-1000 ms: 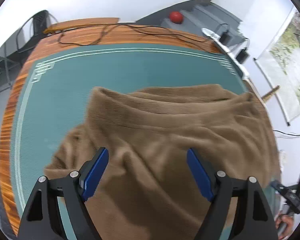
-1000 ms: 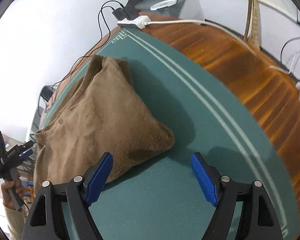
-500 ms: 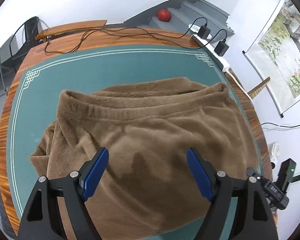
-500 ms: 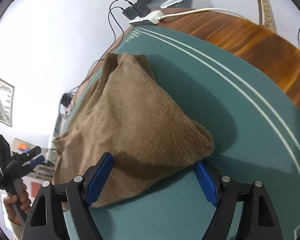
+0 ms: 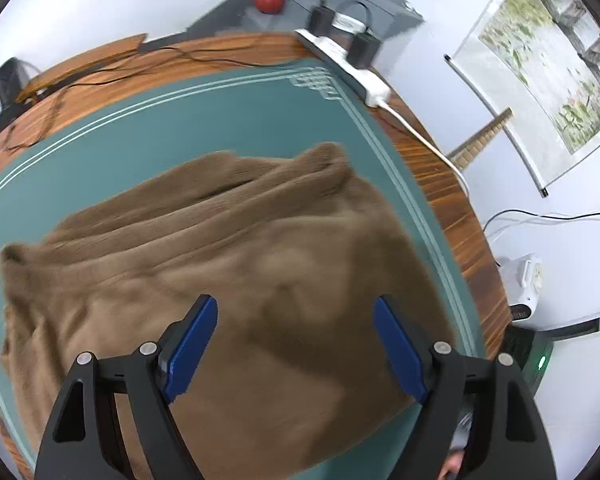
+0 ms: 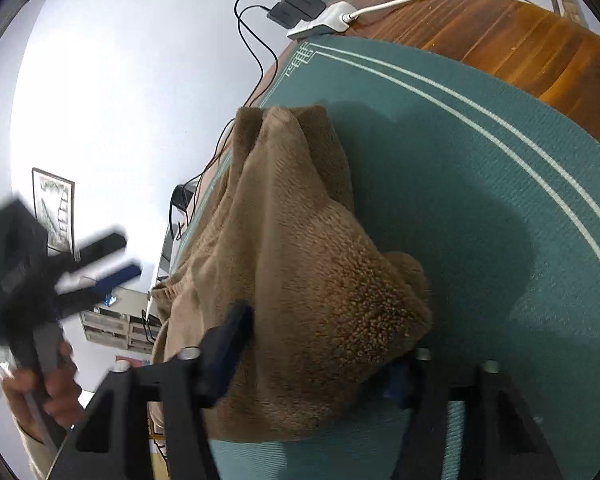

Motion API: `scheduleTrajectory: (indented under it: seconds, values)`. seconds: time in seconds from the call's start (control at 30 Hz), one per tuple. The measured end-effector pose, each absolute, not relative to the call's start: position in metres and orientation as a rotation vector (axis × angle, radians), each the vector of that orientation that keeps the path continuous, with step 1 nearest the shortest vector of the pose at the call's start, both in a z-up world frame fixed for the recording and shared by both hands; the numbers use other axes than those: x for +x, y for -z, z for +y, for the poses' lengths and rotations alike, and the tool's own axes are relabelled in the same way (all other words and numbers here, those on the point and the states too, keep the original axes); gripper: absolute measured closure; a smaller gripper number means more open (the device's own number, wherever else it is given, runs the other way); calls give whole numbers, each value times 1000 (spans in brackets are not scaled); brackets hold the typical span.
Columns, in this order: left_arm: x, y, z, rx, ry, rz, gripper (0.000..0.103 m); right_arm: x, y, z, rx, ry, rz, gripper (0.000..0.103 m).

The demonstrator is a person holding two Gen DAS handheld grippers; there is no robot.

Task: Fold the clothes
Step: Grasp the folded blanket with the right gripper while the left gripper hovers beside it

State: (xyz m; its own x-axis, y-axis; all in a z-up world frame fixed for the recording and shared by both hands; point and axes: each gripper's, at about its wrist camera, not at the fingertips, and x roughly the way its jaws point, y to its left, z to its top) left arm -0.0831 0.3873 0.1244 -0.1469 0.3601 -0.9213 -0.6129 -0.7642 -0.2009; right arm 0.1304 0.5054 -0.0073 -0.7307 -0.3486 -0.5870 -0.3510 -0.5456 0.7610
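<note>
A brown fleece garment [image 5: 236, 280] lies bunched on the green mat [image 5: 180, 120] that covers the wooden worktop [image 5: 452, 184], its ribbed edge toward the far side of the mat and its near part spreading under the left gripper [image 5: 296, 340]. That gripper's jaws stand wide apart above the fleece, both blue pads bare, with cloth showing in the gap between them but not pinched.

In the right wrist view, a corner of the garment [image 6: 320, 300] fills the space between the jaws of the right gripper [image 6: 316, 356]. The left pad presses against the pile and the right pad is mostly hidden behind the bulge of cloth, so the jaws look clamped on the corner, though the contact on the hidden side cannot be confirmed. The rest of the fleece runs away from the jaws in a ridge toward the mat's far corner. The left gripper [image 6: 100, 260] appears blurred at the left edge, held in a hand [image 6: 40, 388].

A white power strip [image 5: 348, 68] sits on the worktop's far edge.
</note>
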Motion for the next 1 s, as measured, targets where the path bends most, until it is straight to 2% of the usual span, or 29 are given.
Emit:
scheduleTrajectory:
  seconds: [0.17,0.23,0.5,1.0]
  values:
    - [-82,-111,445,-1513,-1928,374,20,133,8,506,-1155,-2536,1487,58]
    - [-83,-104,463,-1527,-1918,404,19,133,3,502,-1165,-2569,1418,61]
    - [-84,-73,514,-1599,-1870,465,19,124,-9,488,-1181,-2645,1220,61]
    - [-81,-54,530,-1521,-1961,635,20,123,-7,476,-1184,-2665,1175,61]
